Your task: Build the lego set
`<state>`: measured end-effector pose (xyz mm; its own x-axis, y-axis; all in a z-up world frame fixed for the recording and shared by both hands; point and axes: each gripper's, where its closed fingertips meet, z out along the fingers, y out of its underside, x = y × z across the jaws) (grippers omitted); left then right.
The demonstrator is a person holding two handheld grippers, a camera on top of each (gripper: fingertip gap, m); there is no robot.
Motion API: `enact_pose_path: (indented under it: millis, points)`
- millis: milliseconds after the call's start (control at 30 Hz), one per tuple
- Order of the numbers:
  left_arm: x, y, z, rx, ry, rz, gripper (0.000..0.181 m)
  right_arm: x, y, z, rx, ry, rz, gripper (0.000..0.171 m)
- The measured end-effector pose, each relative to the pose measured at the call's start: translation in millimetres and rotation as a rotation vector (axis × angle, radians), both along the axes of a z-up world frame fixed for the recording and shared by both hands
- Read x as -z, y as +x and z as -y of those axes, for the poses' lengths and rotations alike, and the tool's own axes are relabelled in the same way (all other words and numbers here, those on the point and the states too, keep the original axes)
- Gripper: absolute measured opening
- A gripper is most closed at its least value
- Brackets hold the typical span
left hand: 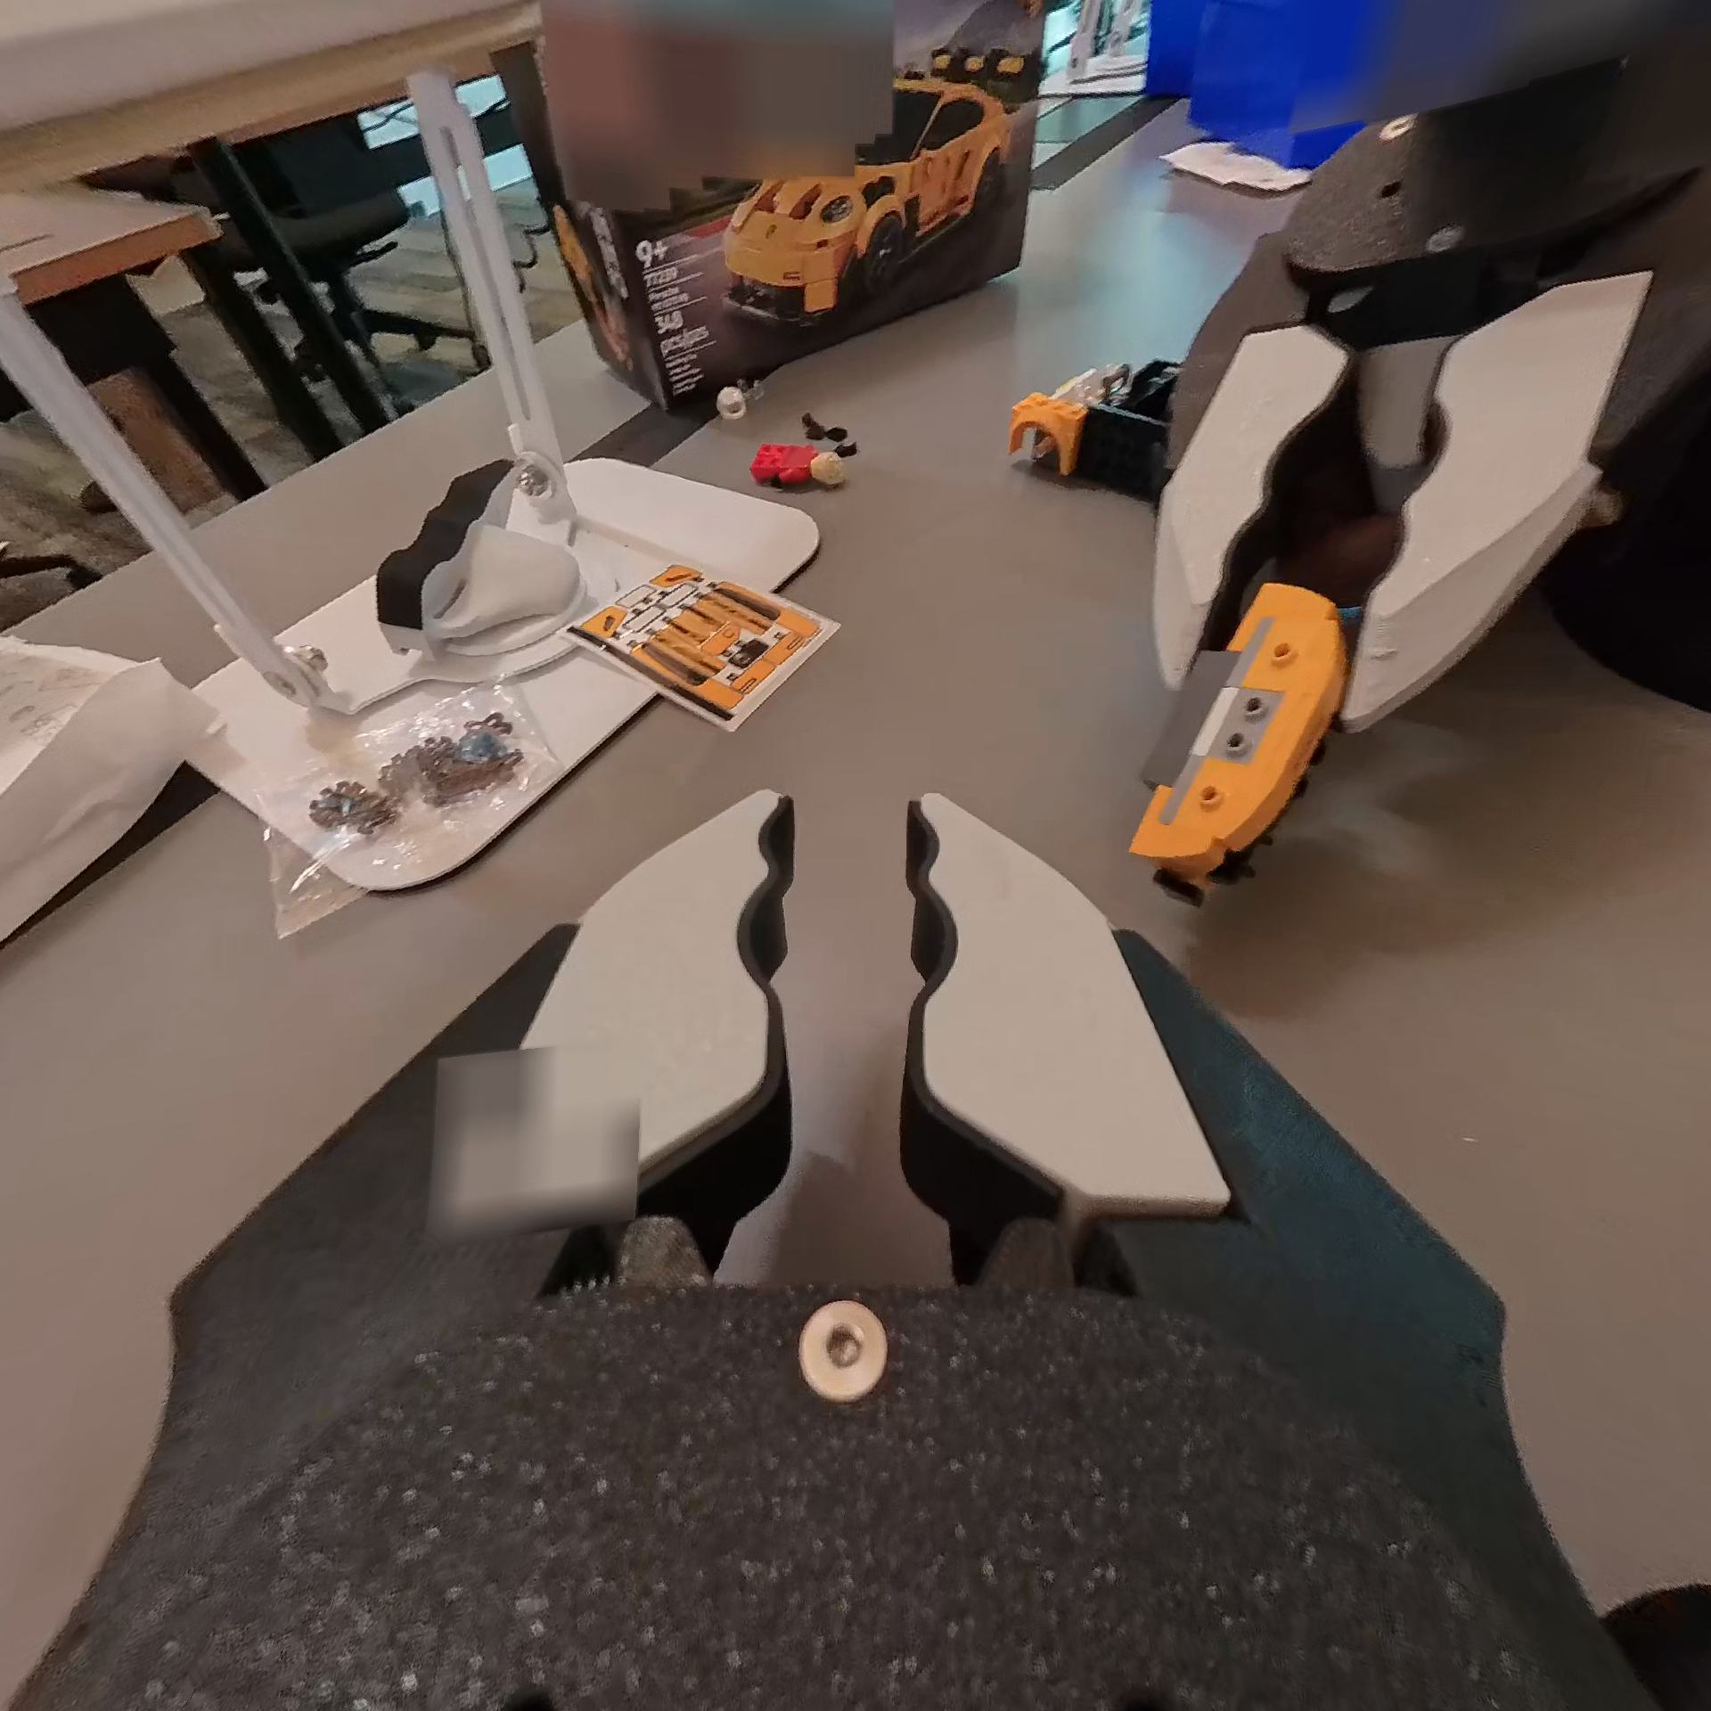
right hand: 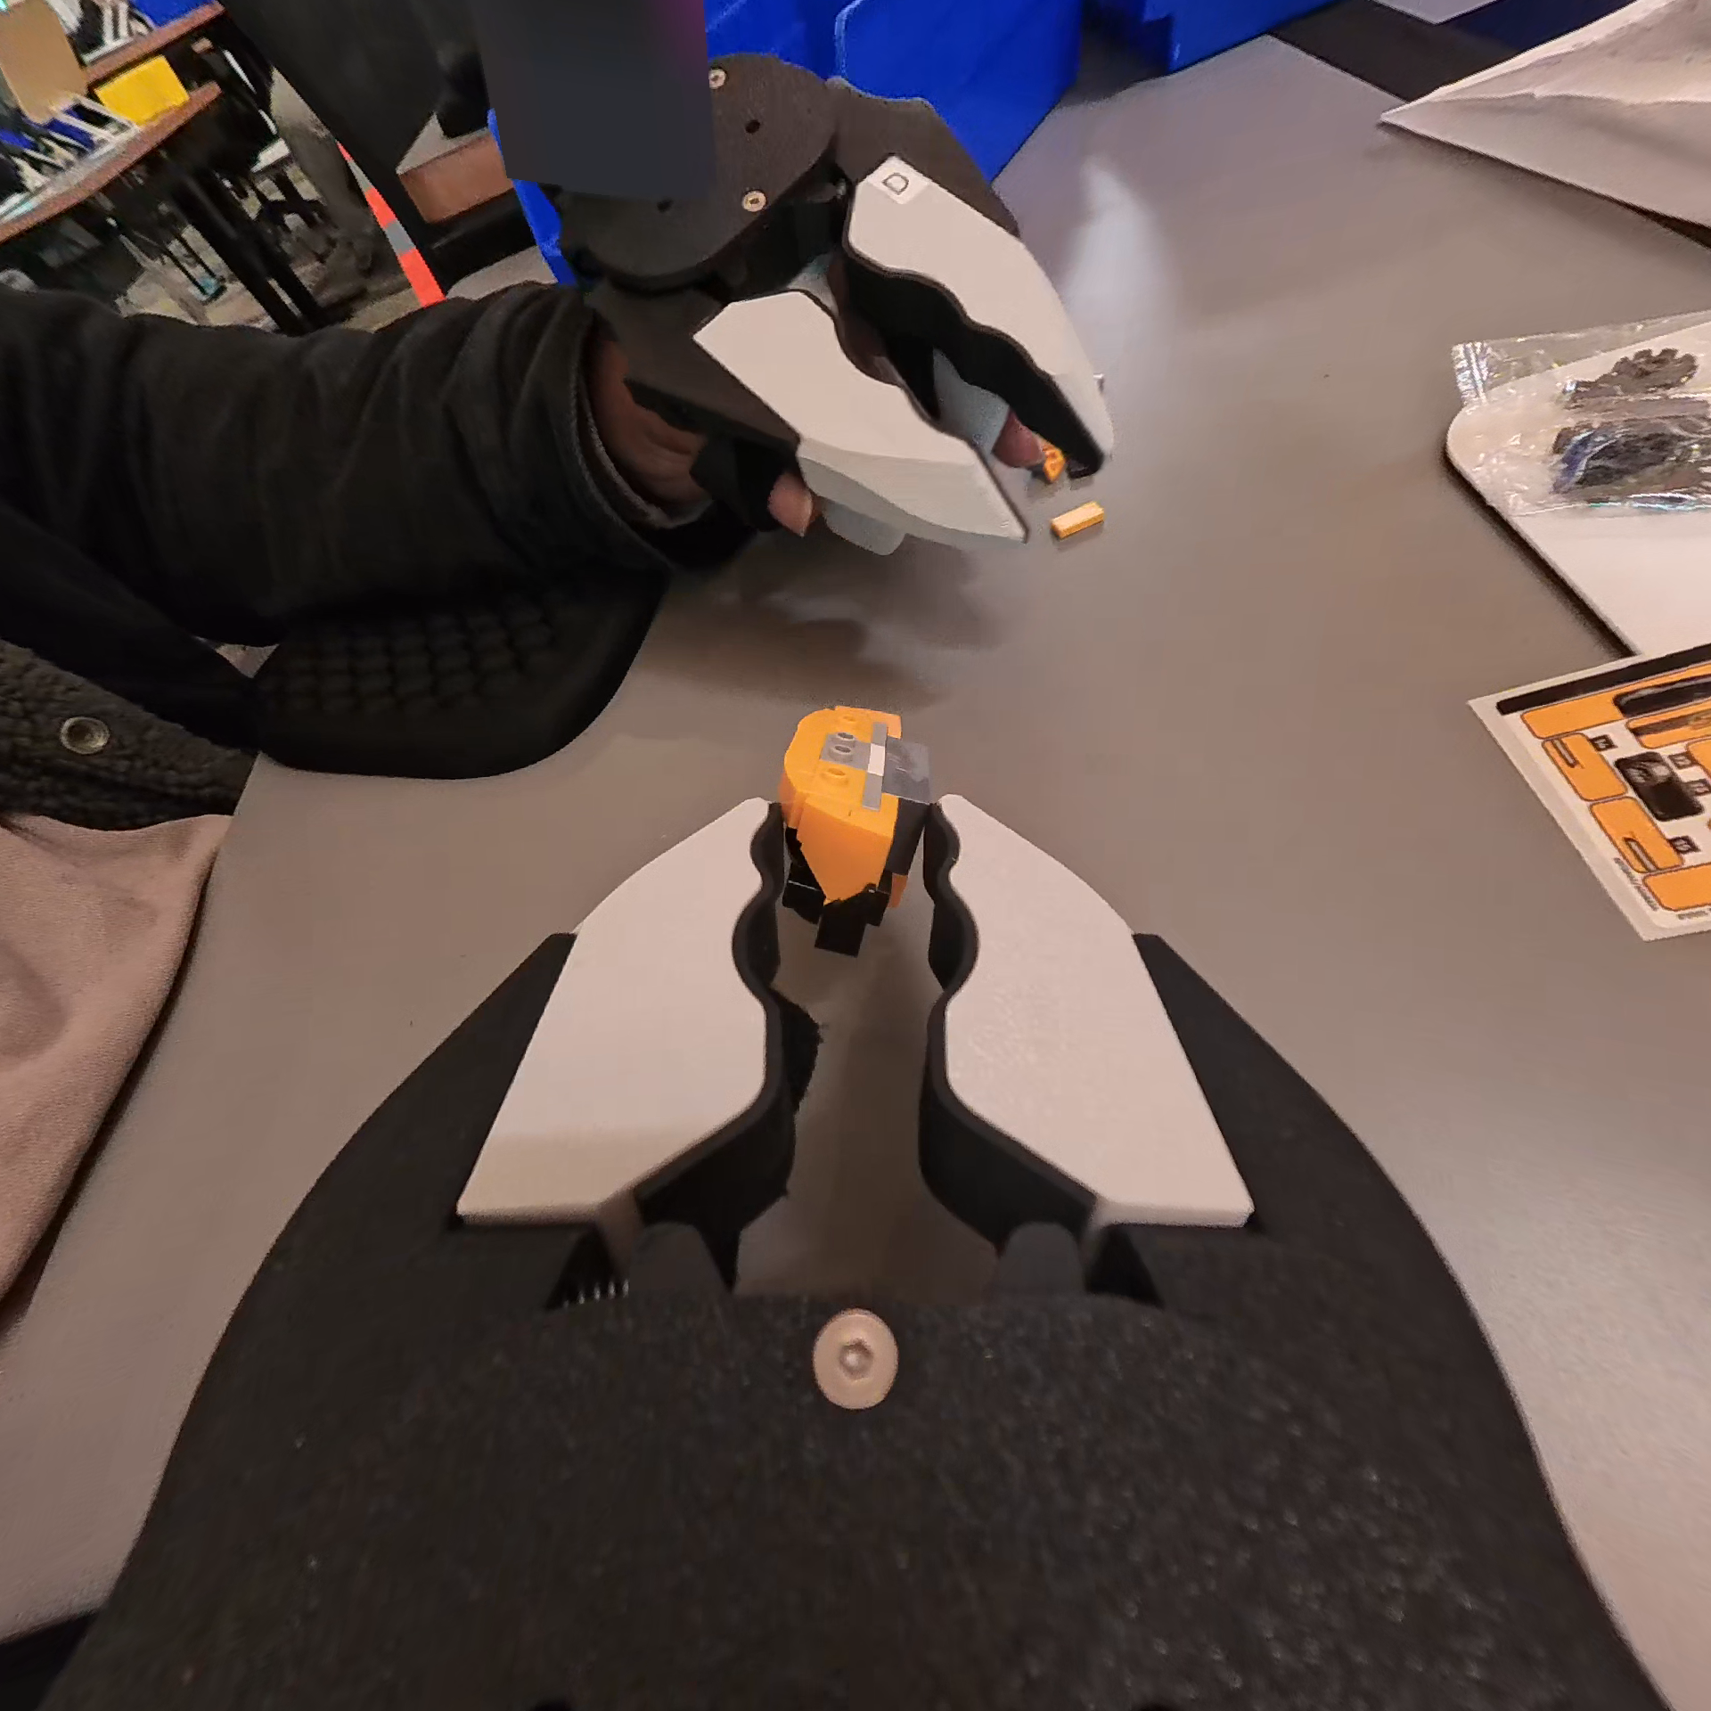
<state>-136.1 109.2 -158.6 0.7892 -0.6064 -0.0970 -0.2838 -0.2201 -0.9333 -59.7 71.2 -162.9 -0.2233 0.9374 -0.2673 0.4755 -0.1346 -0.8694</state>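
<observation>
Meanwhile, printed set box (left hand: 815, 268) behind; right hand-held gripper (right hand: 847, 838) around orange car section (right hand: 847, 805), left hand-held gripper (left hand: 850, 824) parted, empty.

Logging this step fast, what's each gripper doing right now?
Left gripper: open, jaws apart, holding nothing, just above the grey table.
Right gripper: shut on the orange Lego car section.

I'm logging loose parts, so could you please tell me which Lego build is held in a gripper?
The orange curved body section, clamped by the right gripper; the orange-and-black build and red minifigure lie free on the table.
</observation>
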Motion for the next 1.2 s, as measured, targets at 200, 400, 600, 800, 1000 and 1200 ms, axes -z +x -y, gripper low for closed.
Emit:
enact_pose_path:
  millis: [200, 400, 600, 800, 1000, 1200]
  points:
    - [-16, 29, 21, 0.196, 0.091, 0.031, 0.028, 3, 0, -4, 0.017, -0.005, 0.009, 0.029]
    - [-8, 61, 46, 0.386, 0.123, -0.082, 0.039, -2, -1, -7, 0.040, -0.015, -0.014, 0.029]
    - [-1, 68, 43, 0.354, 0.224, -0.300, 0.046, -20, -4, -1, 0.026, -0.089, -0.091, 0.029]
    - [-11, 66, 44, 0.342, 0.271, -0.295, 0.028, -27, -4, 3, 0.003, -0.153, -0.125, 0.029]
    - [-12, 67, 49, 0.381, 0.216, -0.222, 0.027, -21, -2, 6, -0.022, -0.175, -0.099, 0.030]
    - [-6, 68, 54, 0.423, 0.127, -0.172, 0.027, -9, -1, 8, -0.030, -0.096, -0.055, 0.032]
